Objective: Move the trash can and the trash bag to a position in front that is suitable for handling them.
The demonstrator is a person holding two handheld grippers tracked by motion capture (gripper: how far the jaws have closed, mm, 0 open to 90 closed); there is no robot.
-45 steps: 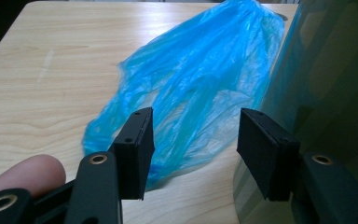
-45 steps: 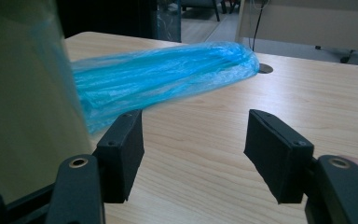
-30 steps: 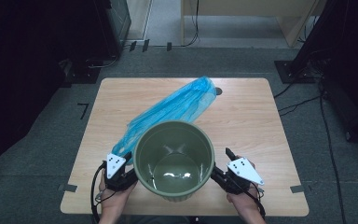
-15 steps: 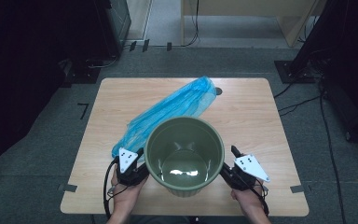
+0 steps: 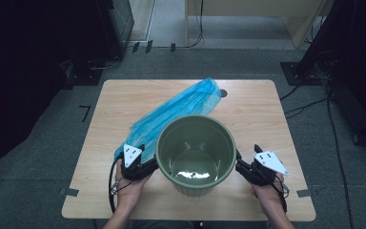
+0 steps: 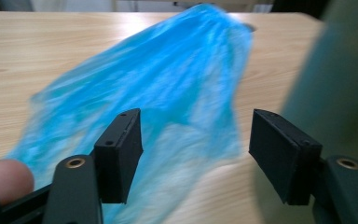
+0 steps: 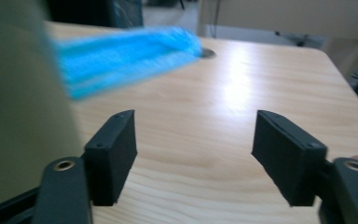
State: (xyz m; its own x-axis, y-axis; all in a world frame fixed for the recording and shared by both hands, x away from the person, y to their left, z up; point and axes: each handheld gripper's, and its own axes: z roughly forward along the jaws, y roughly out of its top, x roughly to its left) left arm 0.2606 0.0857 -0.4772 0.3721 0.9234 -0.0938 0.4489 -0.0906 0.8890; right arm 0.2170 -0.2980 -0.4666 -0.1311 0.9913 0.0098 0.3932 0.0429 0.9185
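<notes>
High view: round olive-green plastic bucket (image 5: 196, 153) on bench, stiff, probably light; best gripped at rim. Left tool (image 5: 145, 167), right tool (image 5: 244, 168) just opened, empty.

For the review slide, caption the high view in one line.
Two hand-held grippers, left gripper and right gripper, flank an empty green bucket, jaws open, beside a blue plastic bag on the wooden table.
</notes>
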